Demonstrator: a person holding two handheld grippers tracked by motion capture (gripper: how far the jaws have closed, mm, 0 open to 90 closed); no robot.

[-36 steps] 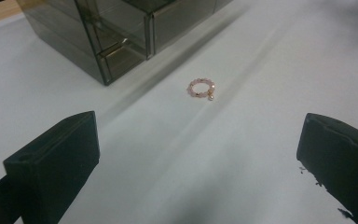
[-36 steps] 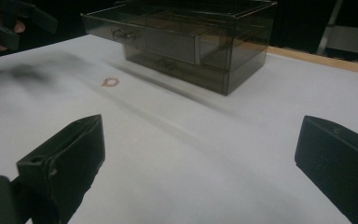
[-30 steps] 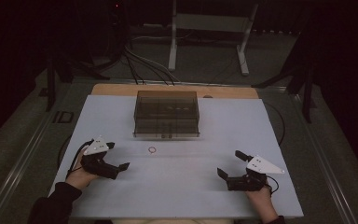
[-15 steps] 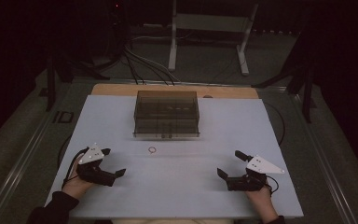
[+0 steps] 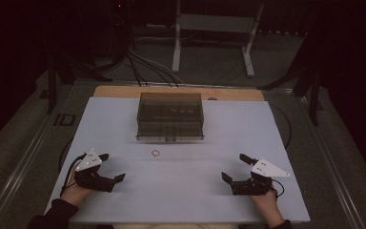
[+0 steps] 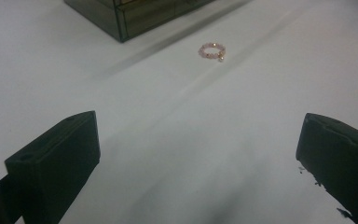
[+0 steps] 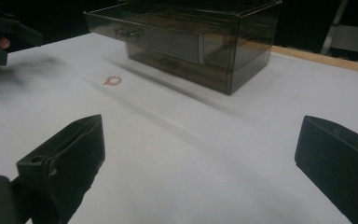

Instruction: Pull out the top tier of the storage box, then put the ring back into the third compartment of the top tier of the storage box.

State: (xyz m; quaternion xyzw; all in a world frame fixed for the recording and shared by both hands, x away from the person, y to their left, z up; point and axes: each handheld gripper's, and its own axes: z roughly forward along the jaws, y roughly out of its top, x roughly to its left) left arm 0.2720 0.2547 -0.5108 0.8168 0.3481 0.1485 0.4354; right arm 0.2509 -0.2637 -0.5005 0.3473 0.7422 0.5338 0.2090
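left gripper [image 5: 113, 168] drawn back toward person, box [image 5: 170, 116] cut off, bracelet [image 6: 212, 50] tiny

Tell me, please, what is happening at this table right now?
A person sits at a white table with a two-jaw gripper in each hand. The left gripper and the right gripper both rest low near the front edge, jaws open and holding nothing. A small pink beaded ring lies on the table between them, just in front of a smoky transparent drawer box. The left gripper points toward the ring, so picking it up looks likely next.
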